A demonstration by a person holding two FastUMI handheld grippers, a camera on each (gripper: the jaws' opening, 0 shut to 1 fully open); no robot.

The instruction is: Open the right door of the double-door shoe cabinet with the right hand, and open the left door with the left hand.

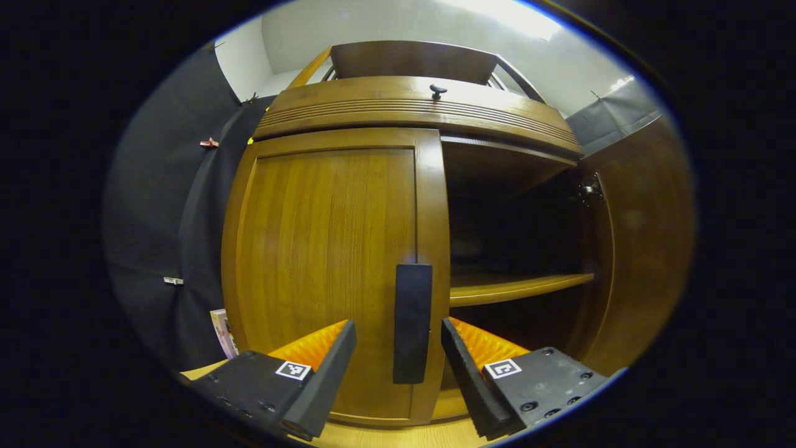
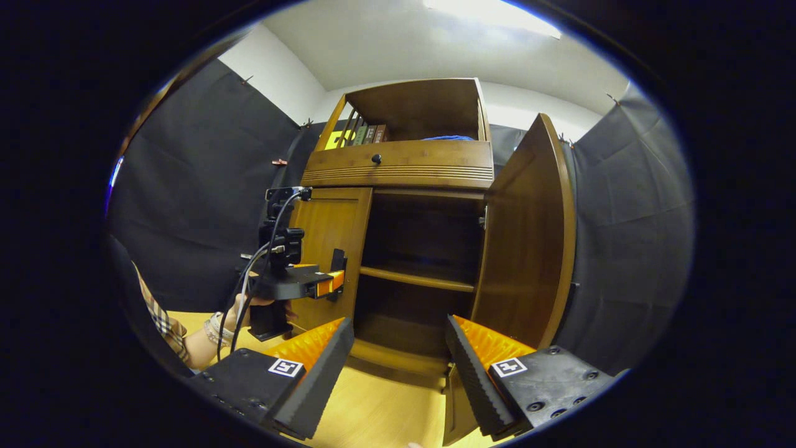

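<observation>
My left tongs (image 1: 398, 348) are spread wide, fingers either side of the left door's handle (image 1: 412, 322), not touching it. Left door (image 1: 329, 261) is shut. Right door (image 2: 525, 242) of the cabinet (image 2: 398, 165) stands swung open. My right tongs (image 2: 399, 351) are wide, empty, in front of the shelf (image 2: 413, 278).

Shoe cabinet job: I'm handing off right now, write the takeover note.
Left hand-held gripper: open, fingers either side of the left door's handle, not clamped.
Right hand-held gripper: open, holding nothing, back from the cabinet.
Right door: swung wide open, shelf exposed. Done.
Left door: shut.
Left to do: close the left hand-held gripper on the handle and pull the door open.
</observation>
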